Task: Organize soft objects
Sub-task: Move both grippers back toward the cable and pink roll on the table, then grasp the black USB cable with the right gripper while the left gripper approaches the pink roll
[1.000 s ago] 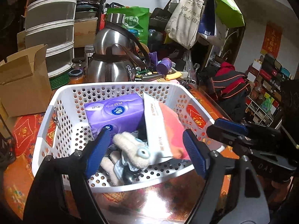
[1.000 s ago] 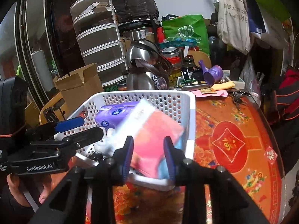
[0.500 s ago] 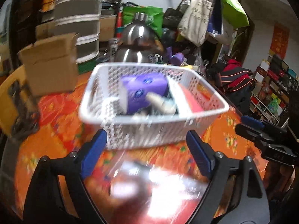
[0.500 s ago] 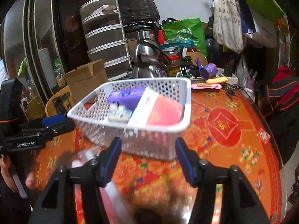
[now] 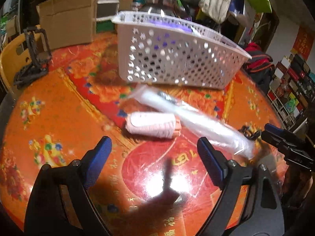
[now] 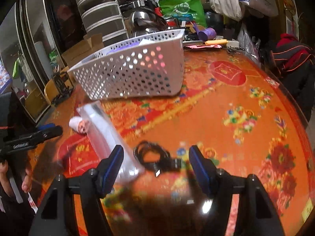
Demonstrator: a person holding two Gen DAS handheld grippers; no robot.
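A white perforated basket (image 5: 177, 59) stands on the table's far side and also shows in the right wrist view (image 6: 133, 72); purple packaging shows through its holes. A pink rolled cloth (image 5: 151, 124) lies on the table ahead of my left gripper (image 5: 154, 157), which is open and empty. A long clear plastic package (image 5: 193, 118) lies beside the roll and reaches my right gripper (image 6: 155, 157), which is open and empty. A black coiled cable (image 6: 155, 157) lies between the right fingers. The roll's end shows at left (image 6: 76, 123).
The table has a red and orange patterned cloth (image 5: 59, 108). A cardboard box (image 5: 67, 19), steel kettle (image 6: 143, 21), drawer stack (image 6: 100, 13) and hanging bags (image 5: 214, 2) crowd the far edge. A yellow chair (image 5: 11, 59) stands at left.
Both grippers have pulled back and dropped low from over the basket. The right gripper has opened wider. The pink roll, clear package and cable have come into view.
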